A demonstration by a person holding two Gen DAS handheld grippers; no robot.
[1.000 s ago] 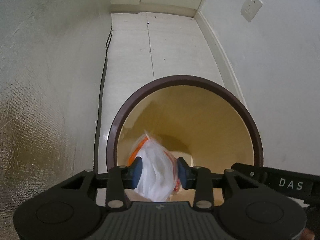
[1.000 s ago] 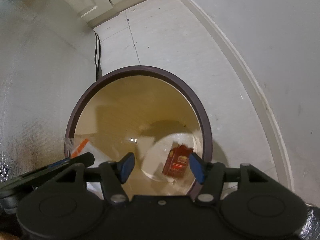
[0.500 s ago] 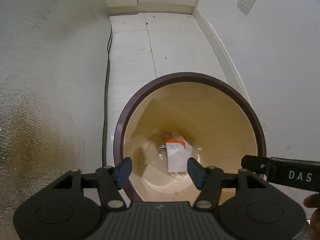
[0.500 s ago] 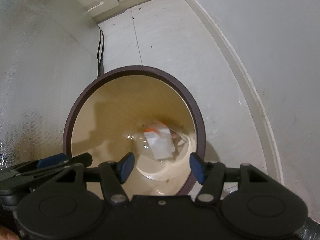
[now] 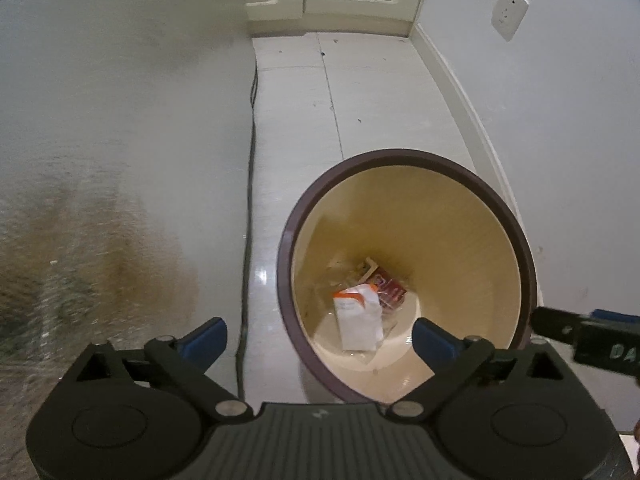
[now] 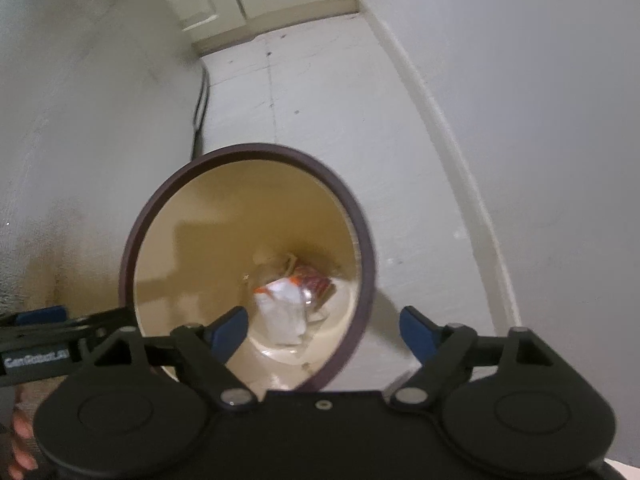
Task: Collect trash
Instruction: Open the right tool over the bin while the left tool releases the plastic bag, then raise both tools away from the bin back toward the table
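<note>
— Both tongs, left gripper (image 5: pixel 316 340) and right gripper (image 6: pixel 322 330), how are they?
— Wide apart, jaws just opened, nothing between them.
— And the trash?
— White packet (image 5: pixel 358 322) and red wrapper (image 5: pixel 390 290) lie inside the bin (image 5: pixel 404 156), at the bottom.

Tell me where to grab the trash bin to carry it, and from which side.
Grip the dark rim of the trash bin on its near edge, coming straight down from above. The bin stands upright with its mouth open, so one finger can go inside the wall and one outside. Its smooth tapered wall offers no other hold.
</note>
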